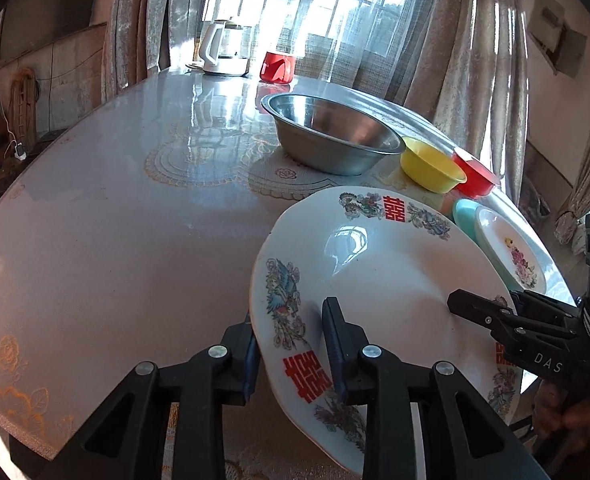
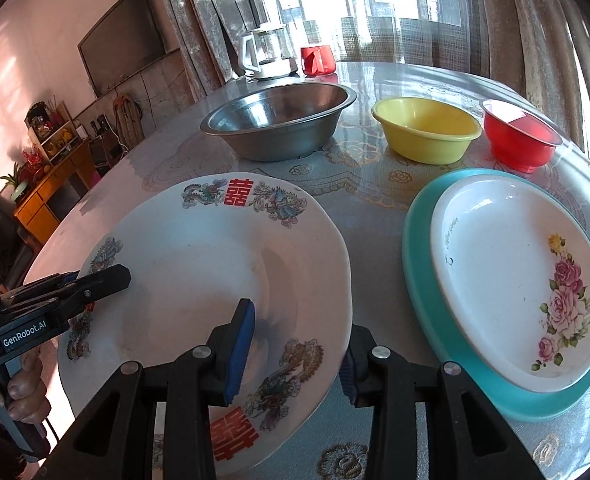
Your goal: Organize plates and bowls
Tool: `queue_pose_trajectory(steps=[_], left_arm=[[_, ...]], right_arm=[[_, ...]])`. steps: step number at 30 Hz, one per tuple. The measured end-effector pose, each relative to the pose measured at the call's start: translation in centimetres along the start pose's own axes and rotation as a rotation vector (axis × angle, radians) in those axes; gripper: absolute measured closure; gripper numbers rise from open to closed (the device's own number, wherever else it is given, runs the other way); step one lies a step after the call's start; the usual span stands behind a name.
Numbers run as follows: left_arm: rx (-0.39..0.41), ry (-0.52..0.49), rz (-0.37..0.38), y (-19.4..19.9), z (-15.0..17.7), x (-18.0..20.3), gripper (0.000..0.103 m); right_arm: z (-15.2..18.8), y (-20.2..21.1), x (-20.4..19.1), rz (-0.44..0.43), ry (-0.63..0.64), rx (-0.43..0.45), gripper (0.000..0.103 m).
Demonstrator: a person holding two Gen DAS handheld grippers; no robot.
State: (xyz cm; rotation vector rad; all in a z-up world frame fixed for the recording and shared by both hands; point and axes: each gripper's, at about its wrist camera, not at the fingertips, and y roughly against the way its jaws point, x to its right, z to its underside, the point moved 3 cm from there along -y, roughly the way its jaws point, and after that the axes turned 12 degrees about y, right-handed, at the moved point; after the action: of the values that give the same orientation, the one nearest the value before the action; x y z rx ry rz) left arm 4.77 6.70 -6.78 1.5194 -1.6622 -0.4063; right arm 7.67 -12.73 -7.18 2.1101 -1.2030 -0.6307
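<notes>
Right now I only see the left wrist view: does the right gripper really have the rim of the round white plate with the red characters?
Observer: Yes. The right gripper straddles the near right rim of the round white plate with the red characters, one blue pad on top and one underneath.
Operator: And the plates at my far right, are they stacked?
Observer: Yes. The white rose-patterned plate lies inside the larger teal plate, whose rim shows along its left and near sides.
</notes>
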Motion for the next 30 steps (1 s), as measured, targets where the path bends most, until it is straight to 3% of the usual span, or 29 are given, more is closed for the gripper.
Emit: queue_pose_trajectory(steps=[14,30], left_arm=[[0.054,-0.076,-0.075,1.1,-0.2,1.5,0.073],[0.081,-0.113,-0.094,1.6,-0.2,2.4,0.074]], right_arm=[[0.0,0.1,0.5,-0.021,-0.024,0.005,0.065],[0.1,0.7,0.8,-0.013,-0.007,0.033,0.066]])
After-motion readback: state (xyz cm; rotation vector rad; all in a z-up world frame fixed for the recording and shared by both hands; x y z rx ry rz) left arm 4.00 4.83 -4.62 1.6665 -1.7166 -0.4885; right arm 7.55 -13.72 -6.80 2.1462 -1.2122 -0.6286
